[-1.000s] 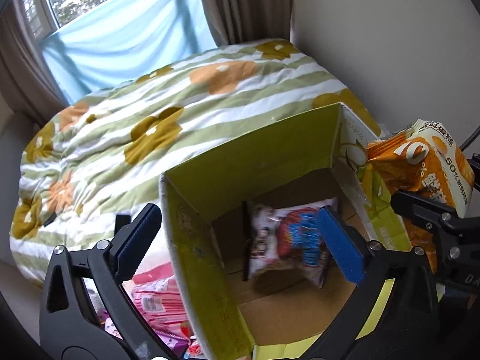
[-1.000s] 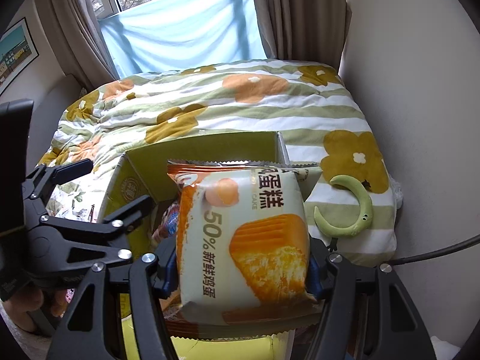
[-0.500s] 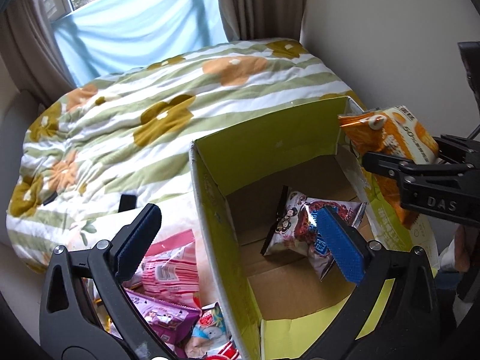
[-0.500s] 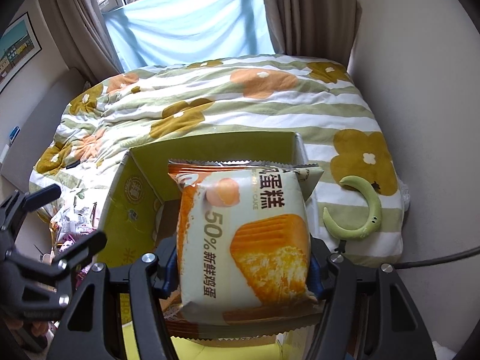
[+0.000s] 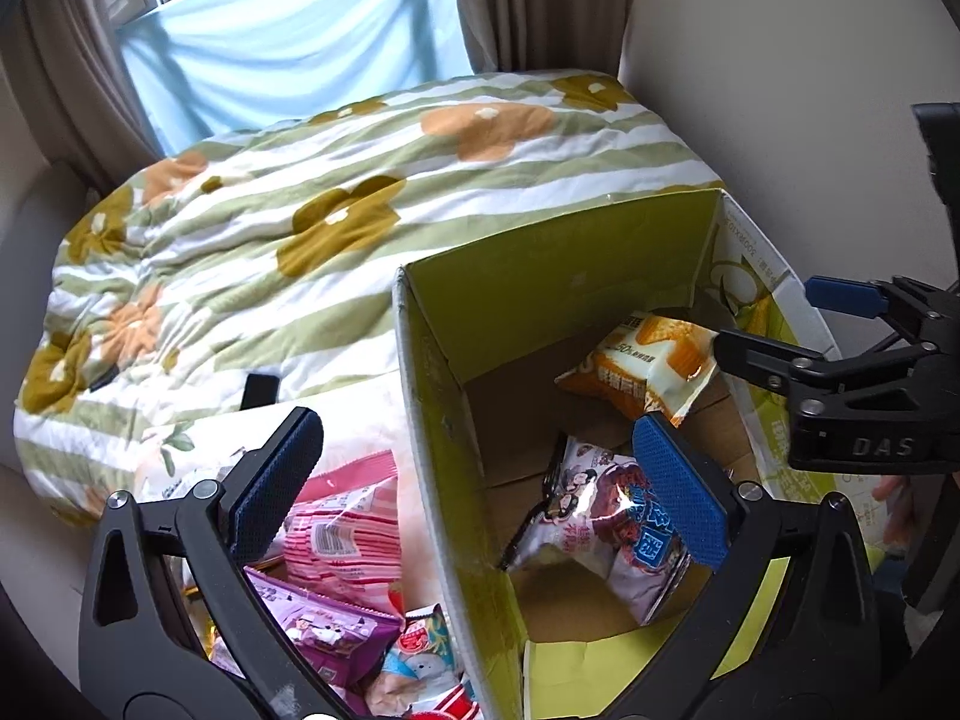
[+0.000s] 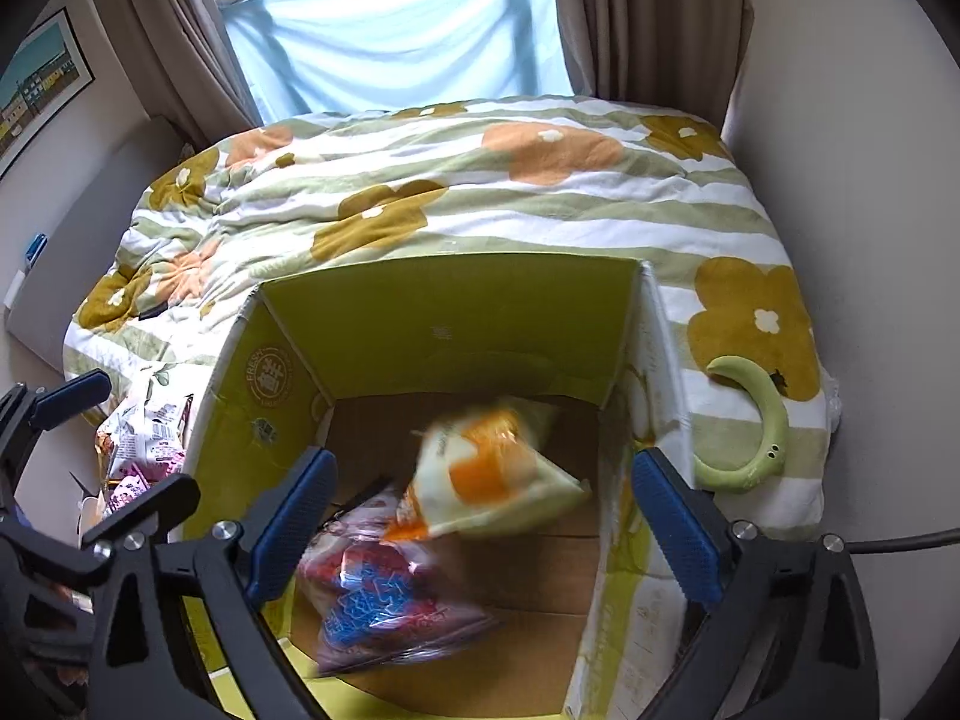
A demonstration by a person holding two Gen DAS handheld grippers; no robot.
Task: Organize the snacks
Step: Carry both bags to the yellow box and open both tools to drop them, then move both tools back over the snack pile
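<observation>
Right gripper (image 6: pixel 480 516): jaws had just been opening and stood wide over the box at lower centre, nothing pressed between the blue pads
Orange cake packet (image 6: pixel 486 468): blurred, loose inside the cardboard box (image 6: pixel 444 306), centre of frame, touching the red-and-blue snack bag (image 6: pixel 378 594) below it
Left gripper (image 5: pixel 480 480): jaws spread wide and empty at the bottom of its view, straddling the box's left wall
Snack pile (image 5: pixel 336 564): pink and purple packets lay outside the box, lower left
Surroundings: floral striped quilt (image 5: pixel 336 192) filled mid-frame; green crescent toy (image 6: pixel 756 426) lay right of the box; curtains (image 6: pixel 648 12) framed the window at top
In the way: the box's tall left wall stood between pile and packets
</observation>
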